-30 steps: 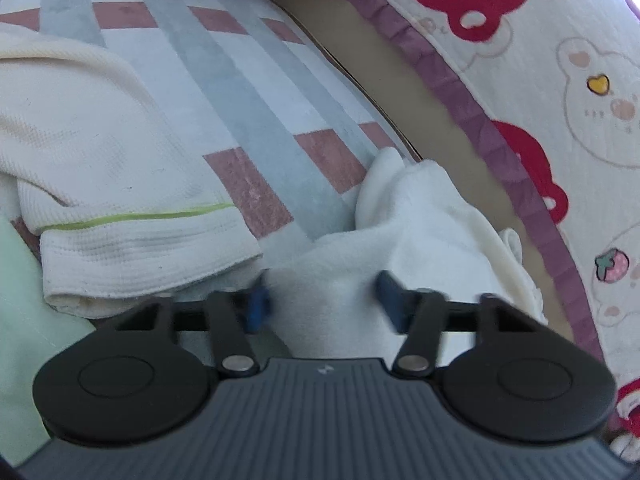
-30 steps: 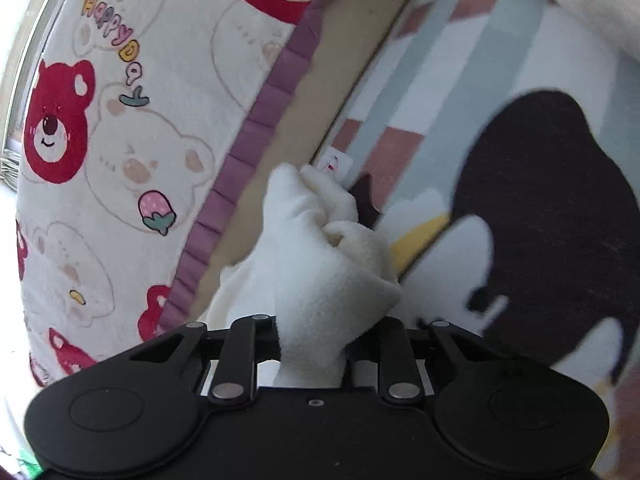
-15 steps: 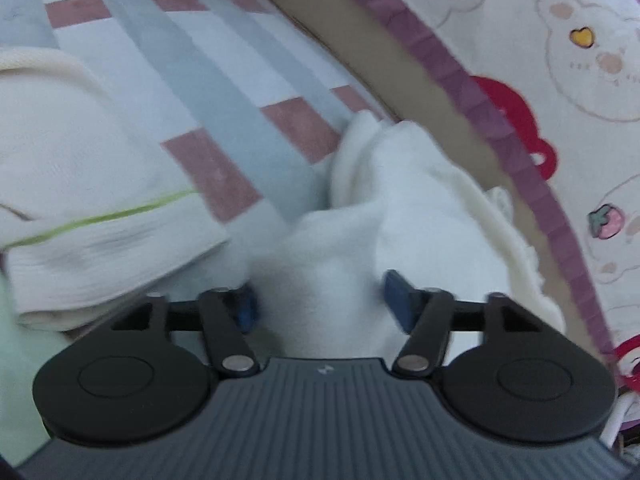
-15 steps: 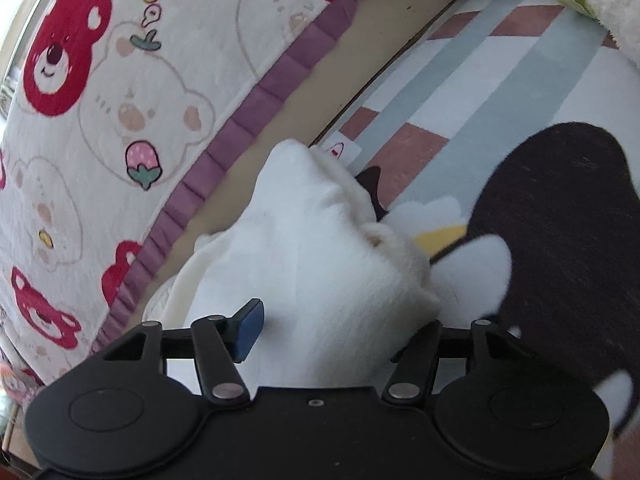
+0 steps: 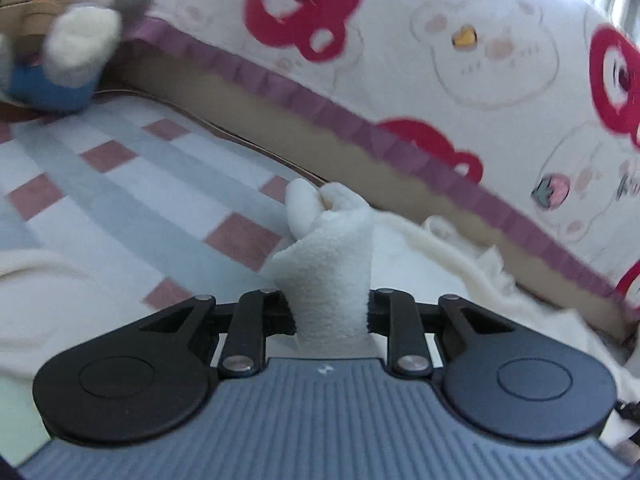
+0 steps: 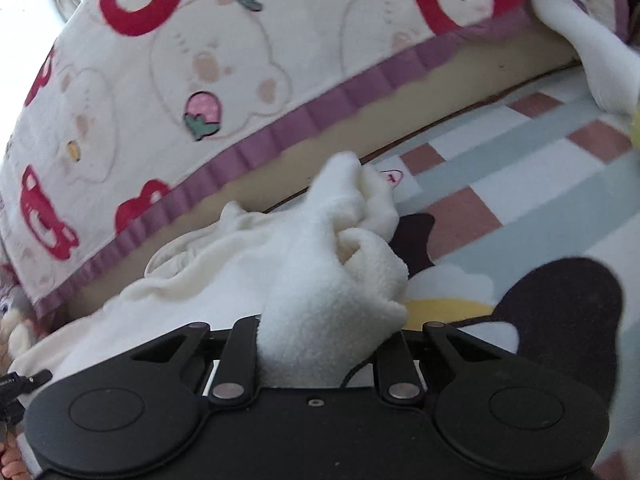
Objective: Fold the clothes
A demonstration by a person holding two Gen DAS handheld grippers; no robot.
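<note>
Both grippers are clamped on a cream fleece garment [image 5: 332,280] spread along the foot of a bear-print bed cover [image 5: 460,40]. In the left wrist view, the left gripper [image 5: 331,312] pinches a bunched fold of the fleece between its closed-in jaws; the fold rises out of the grip as a narrow column, long axis running forward toward the bed cover, and ends in a rounded, knuckle-like knot. In the right wrist view, the right gripper [image 6: 320,344] grips a thicker wad of the same fleece garment [image 6: 328,272], likewise standing up and forward from the jaws, its top crumpled into soft lobes. Between the two grips the rest of the cloth trails off sideways, its length lying roughly parallel to the bed cover's purple ruffled trim [image 5: 360,128] and just in front of it. The fabric is off-white, nubby and thick, creased into loose ridges, with a ragged edge nearest the trim. It lies on a checked floor mat [image 5: 140,208] of pale blue, white and dusty-red squares. A grey-and-white plush toy [image 5: 72,32] sits on the mat at the far end of the trim, blurred. A dark cartoon figure with a yellow patch [image 6: 560,320] is printed on the mat beside the right gripper's wad, well clear of the bed cover.
</note>
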